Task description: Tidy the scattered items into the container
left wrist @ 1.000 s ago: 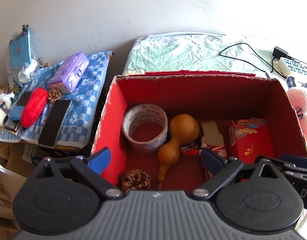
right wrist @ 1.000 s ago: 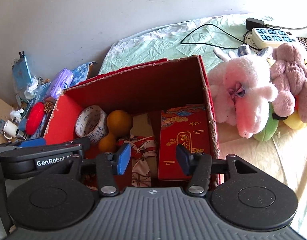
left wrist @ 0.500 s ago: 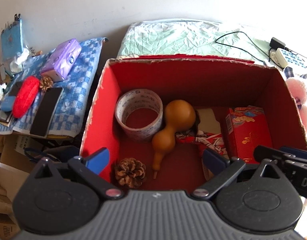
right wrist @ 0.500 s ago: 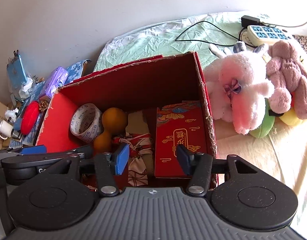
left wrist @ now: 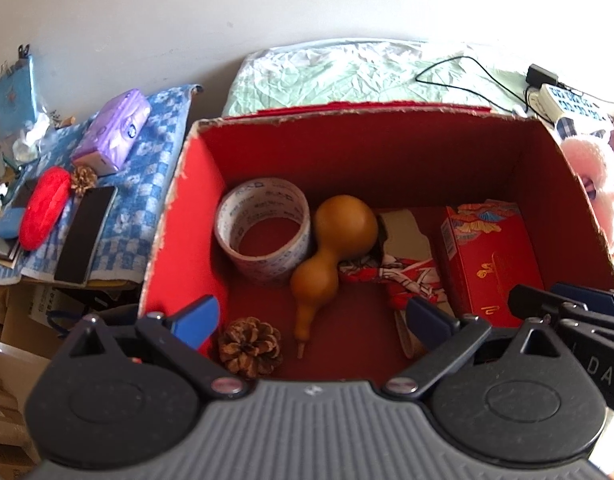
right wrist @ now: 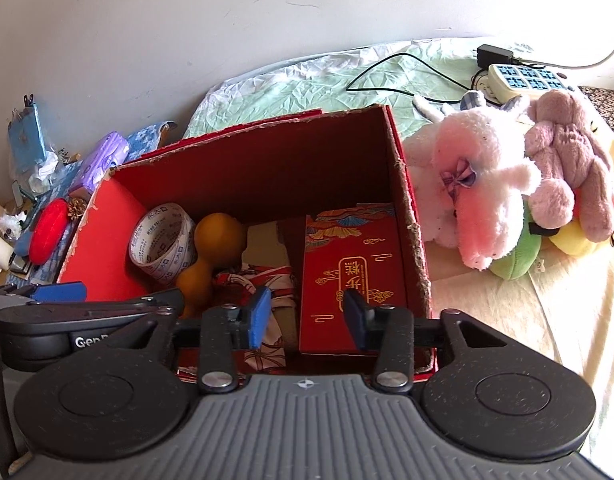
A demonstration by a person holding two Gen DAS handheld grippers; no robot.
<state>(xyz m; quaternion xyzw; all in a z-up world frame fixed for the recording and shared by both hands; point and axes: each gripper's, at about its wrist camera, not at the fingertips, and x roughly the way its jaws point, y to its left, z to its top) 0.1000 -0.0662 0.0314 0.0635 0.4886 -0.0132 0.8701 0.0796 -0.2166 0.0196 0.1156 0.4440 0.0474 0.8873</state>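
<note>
Nearest to me, my left gripper (left wrist: 313,318) hangs over the near wall of the red-lined cardboard box (left wrist: 175,216) with its blue pads spread wide and nothing between them. My right gripper (right wrist: 305,314) sits over the box's near right corner, its jaws closing on empty air above the box; the pads press on nothing. Inside the box, in the near left corner, lies a brown pine cone (left wrist: 249,346). Just past it a tan double-bulbed gourd (left wrist: 331,256) lies on the floor of the box, stem toward me, its big bulb touching a roll of clear printed packing tape (left wrist: 263,230) that leans toward the left wall. Right of the gourd a red-and-white patterned cloth (left wrist: 411,280) is bunched up, with a pale card (left wrist: 405,236) behind it. Against the right wall stands a red gift carton with gold print (right wrist: 353,276). Outside the box on the left, a blue checked towel (left wrist: 147,184) carries a black slab (left wrist: 85,240), a red oval pouch (left wrist: 43,214), a second small pine cone (left wrist: 83,178) and a purple tissue pack (left wrist: 113,134). Beyond the right wall, a pink plush rabbit (right wrist: 479,184) rests on the bed.
</note>
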